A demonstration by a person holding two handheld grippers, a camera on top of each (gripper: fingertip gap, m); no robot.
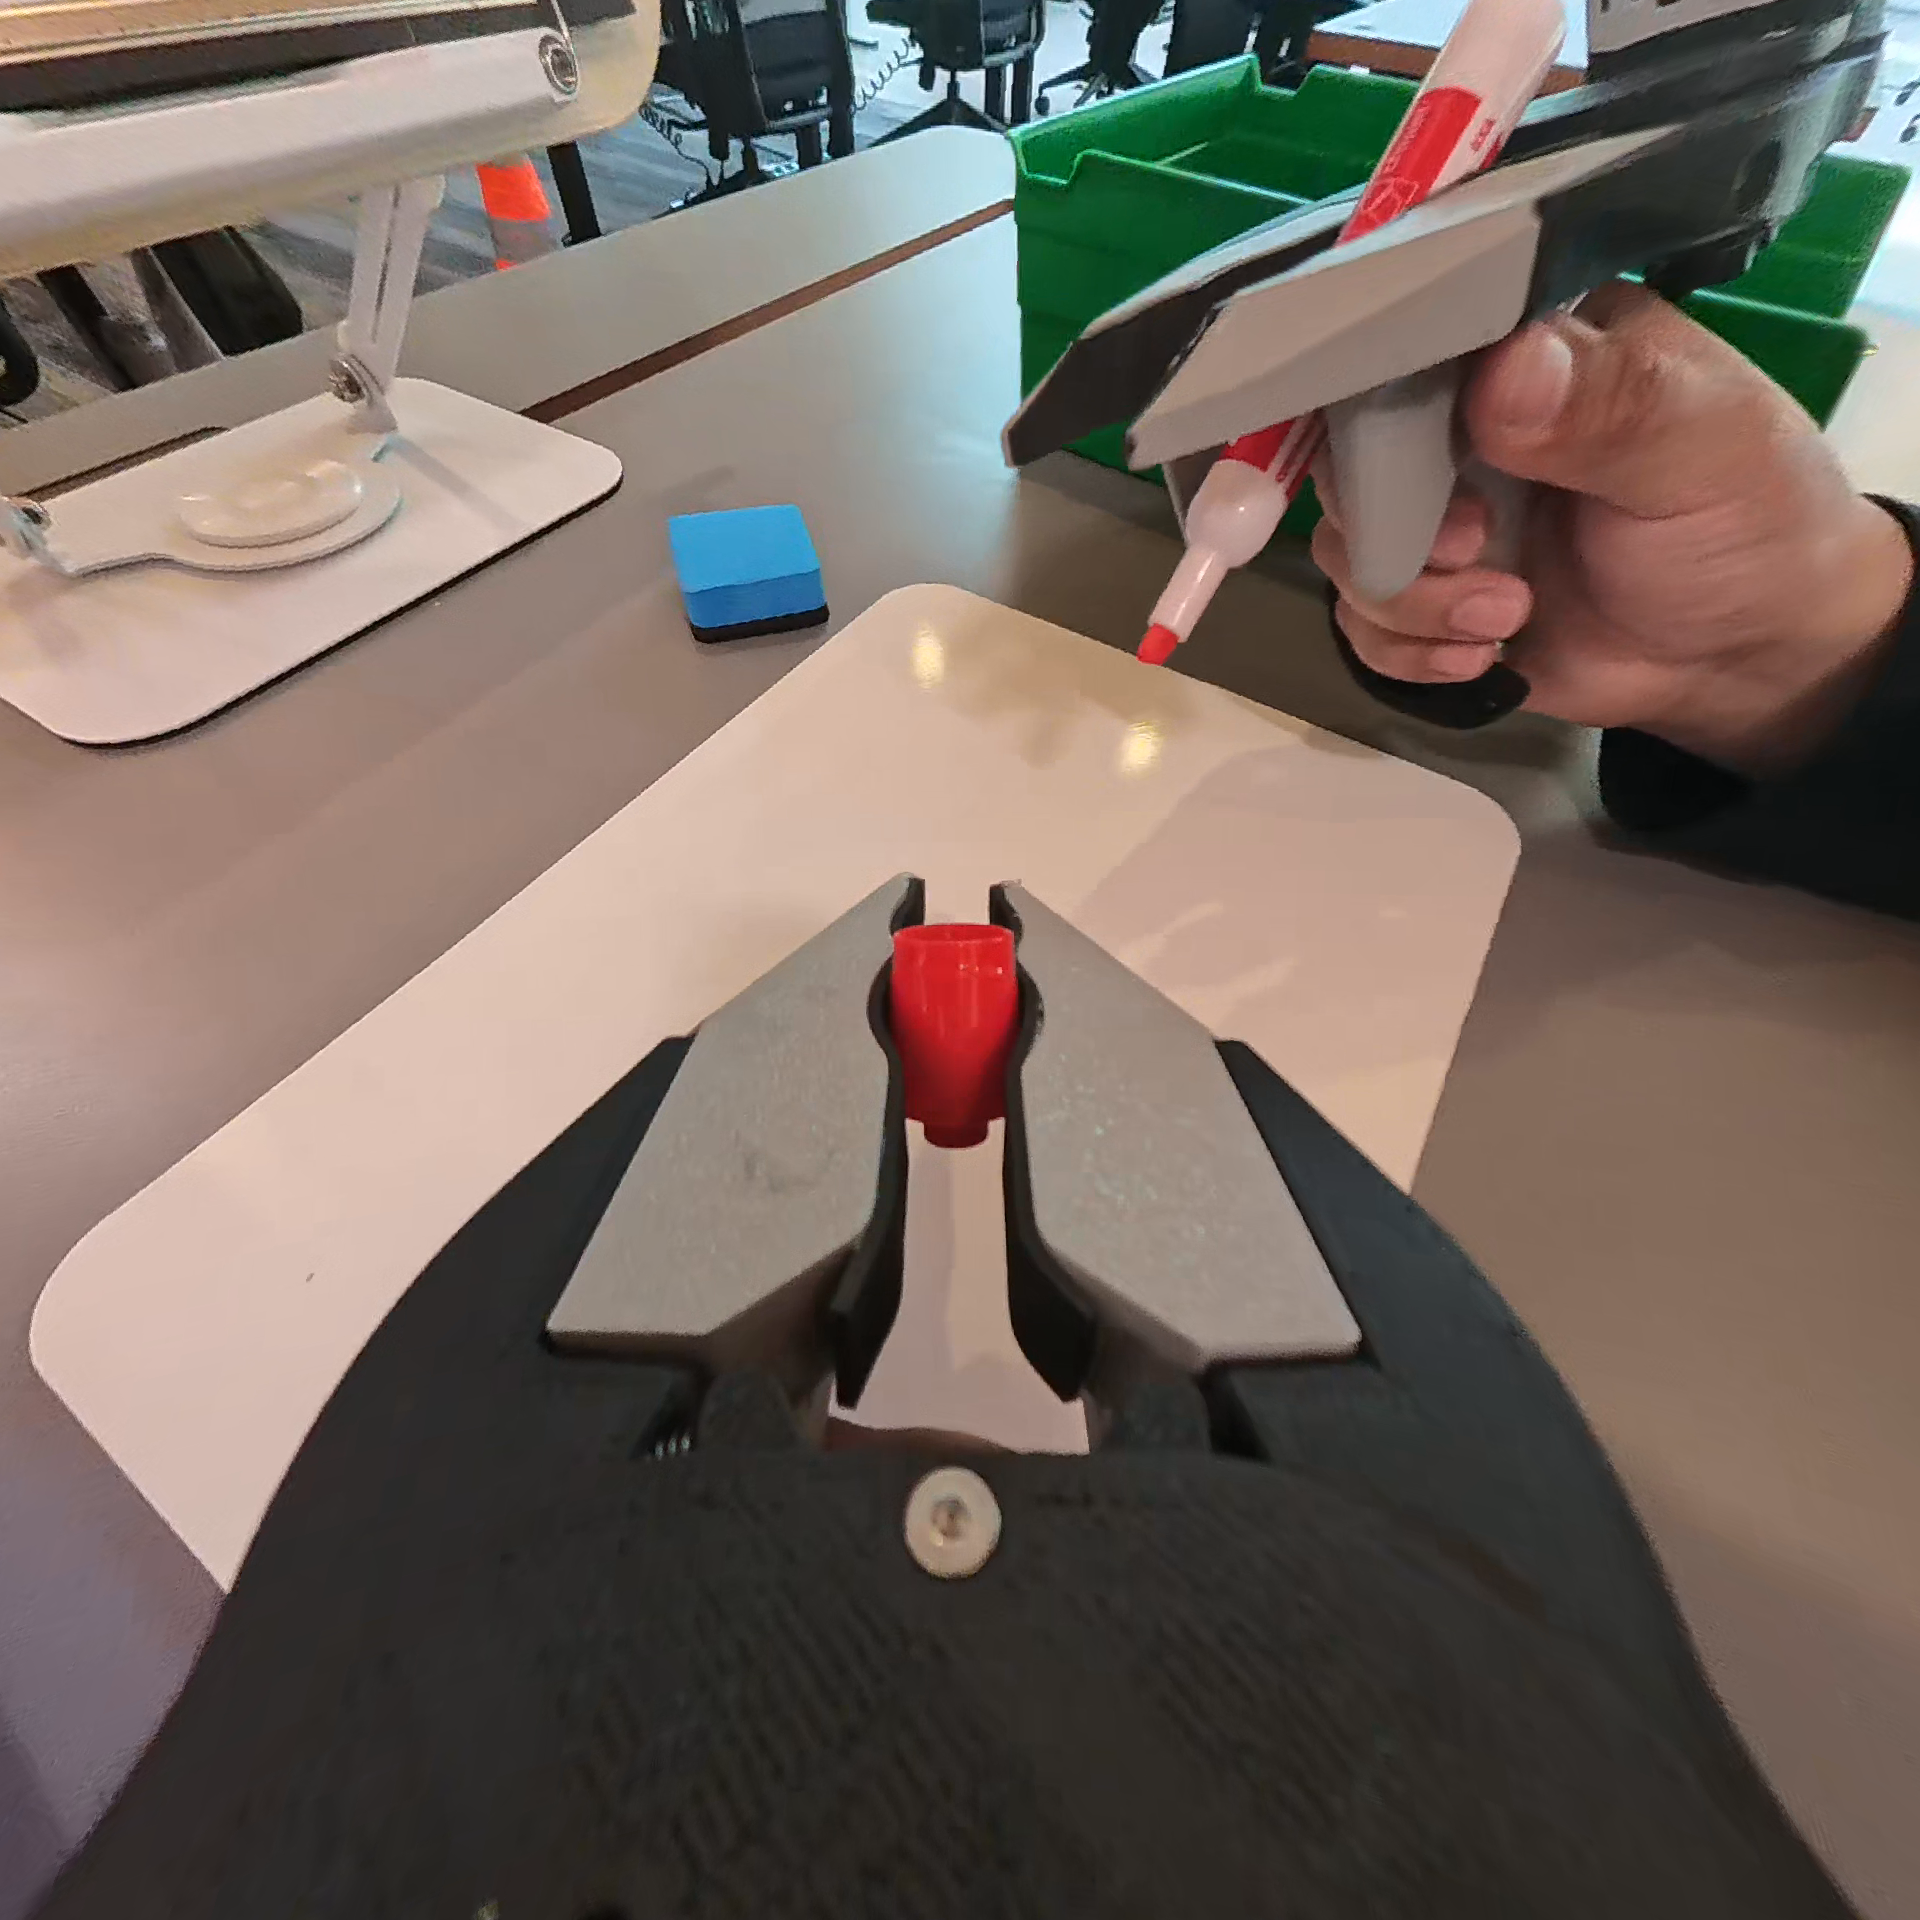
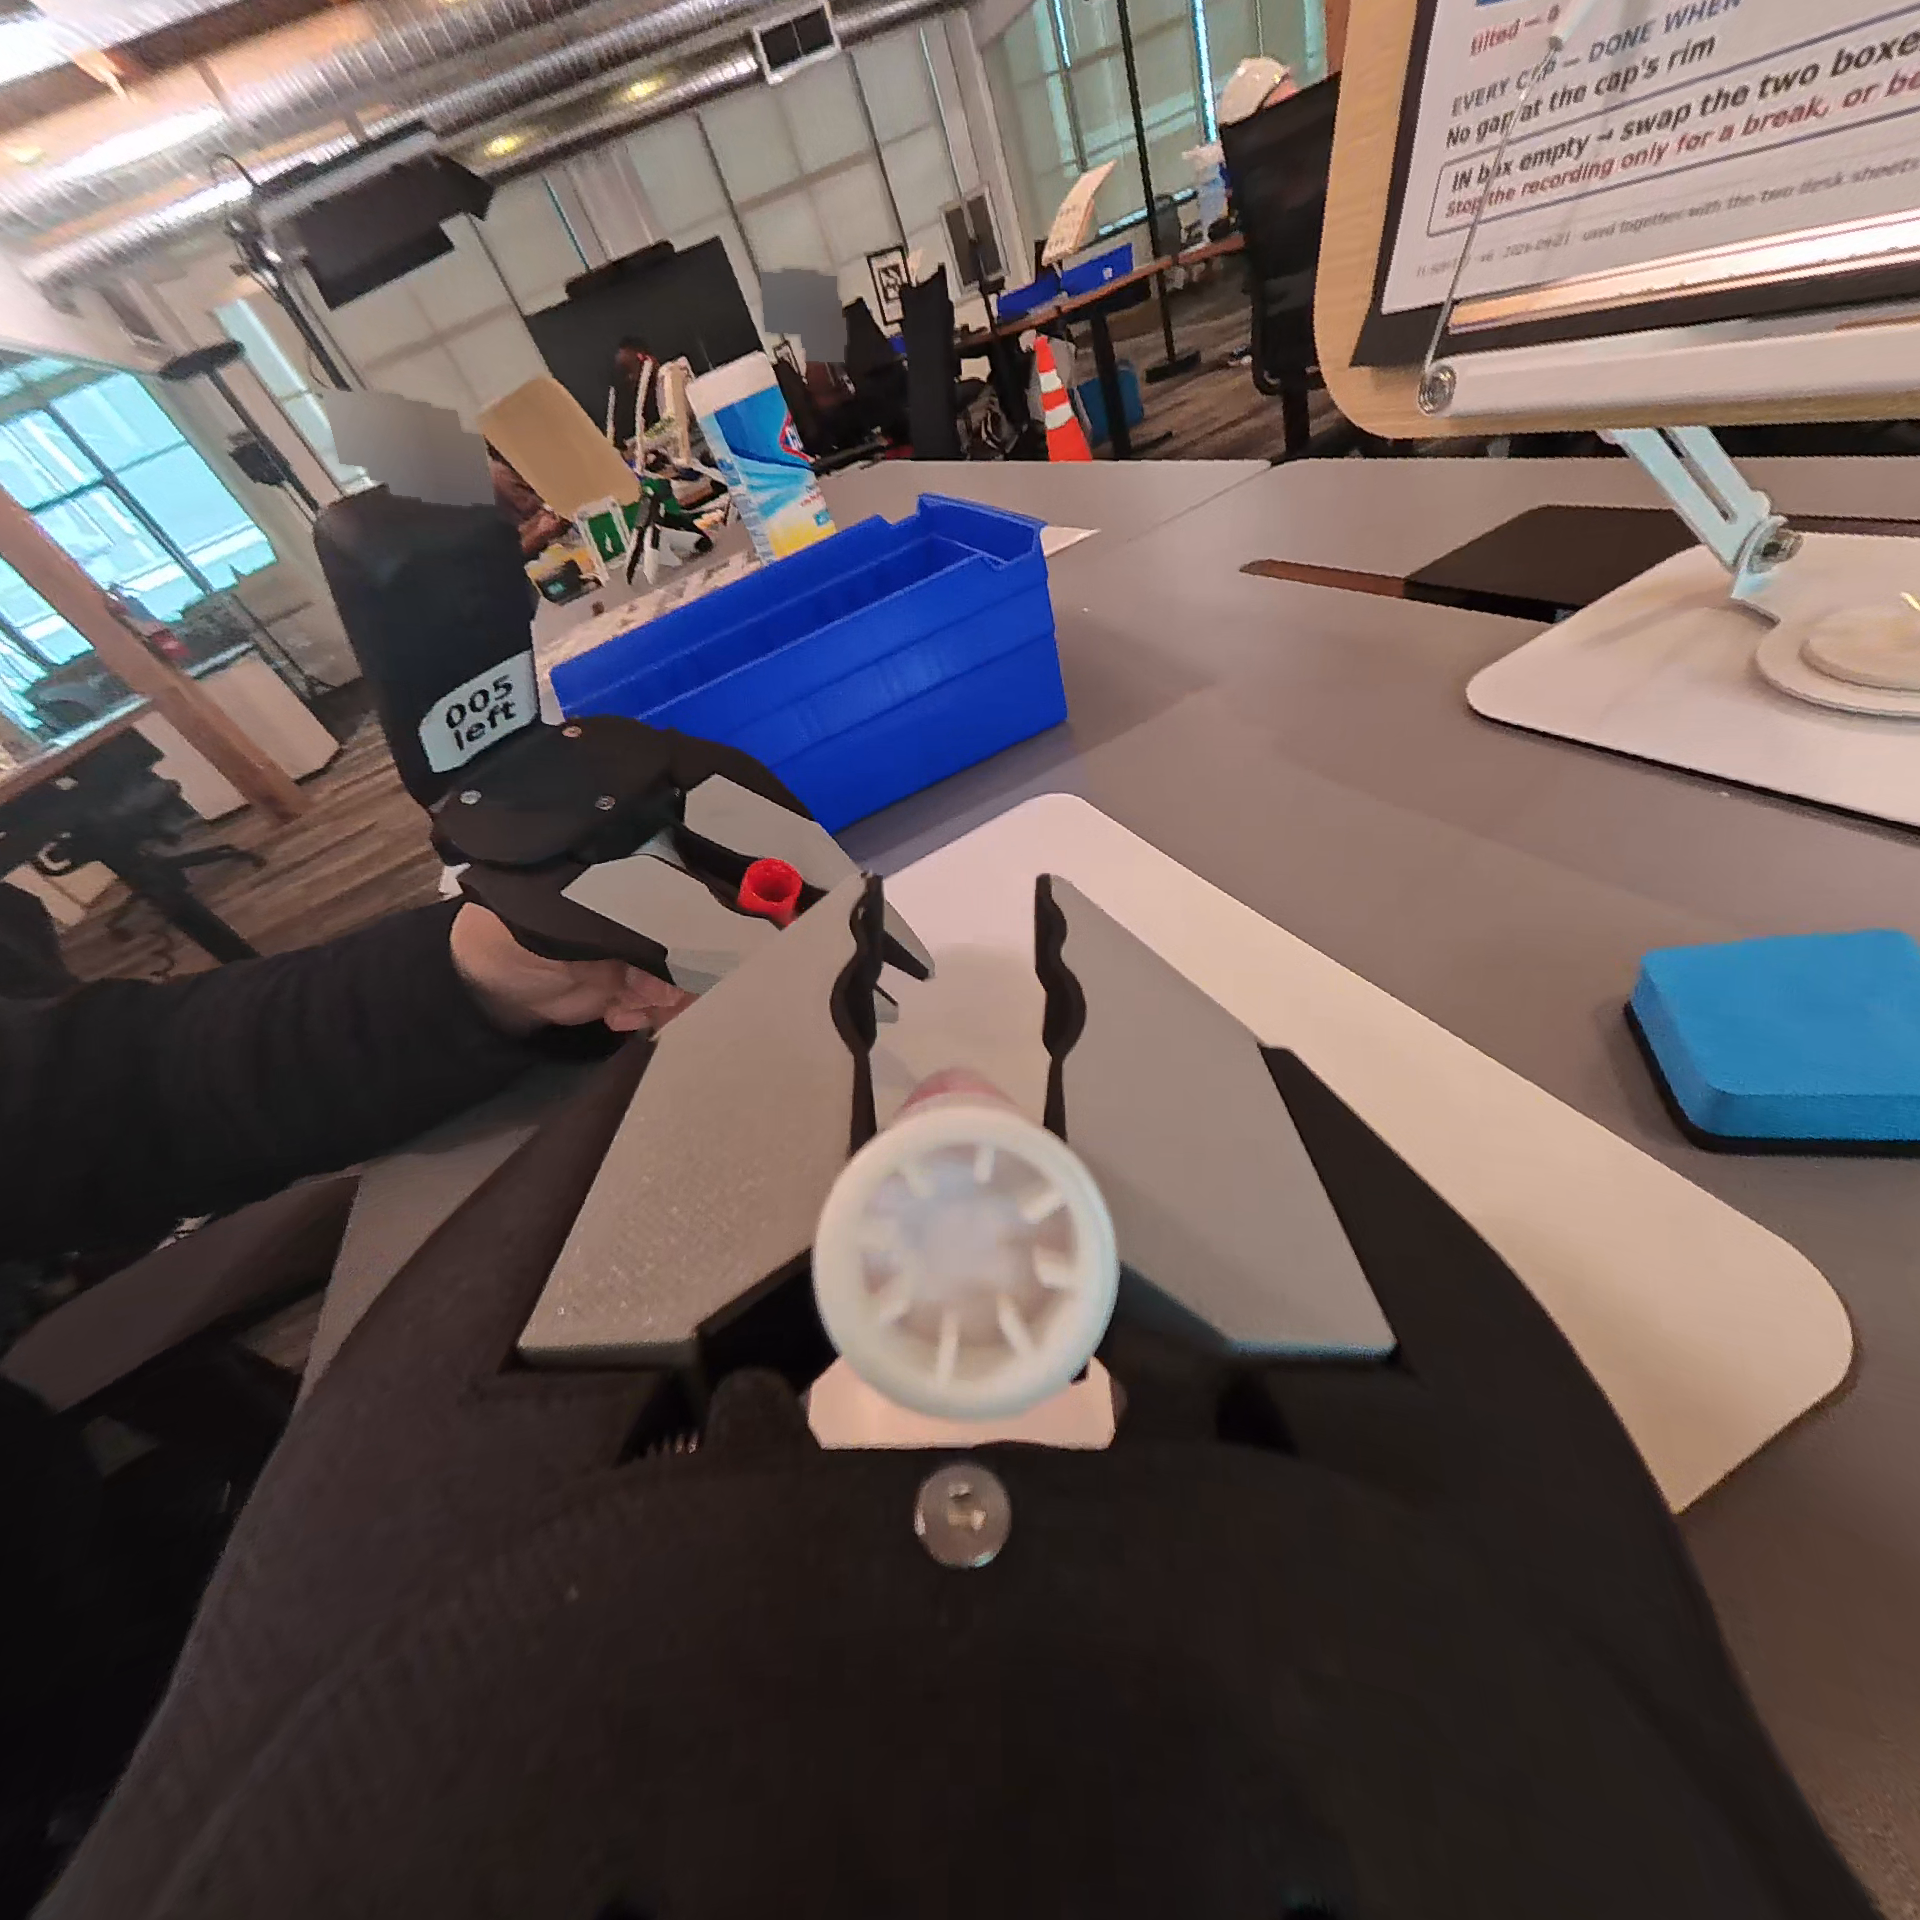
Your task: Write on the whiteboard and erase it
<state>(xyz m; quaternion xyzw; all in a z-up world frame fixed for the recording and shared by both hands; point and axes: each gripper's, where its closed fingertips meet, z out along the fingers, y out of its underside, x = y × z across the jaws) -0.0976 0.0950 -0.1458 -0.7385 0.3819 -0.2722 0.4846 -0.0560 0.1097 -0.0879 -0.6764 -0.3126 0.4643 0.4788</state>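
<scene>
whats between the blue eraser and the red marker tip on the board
Only bare surface: grey table and the white whiteboard's far corner. In the left wrist view, nothing sits between the blue eraser and the marker tip hovering at the board's edge.

My right gripper (image 2: 956, 935) clamps the marker (image 2: 964, 1262), its white butt end blurred toward me, over the whiteboard (image 2: 1351, 1091). I see the left gripper (image 2: 831, 914) pinching a red cap (image 2: 769, 890); blue eraser (image 2: 1787, 1039) lies right.
</scene>
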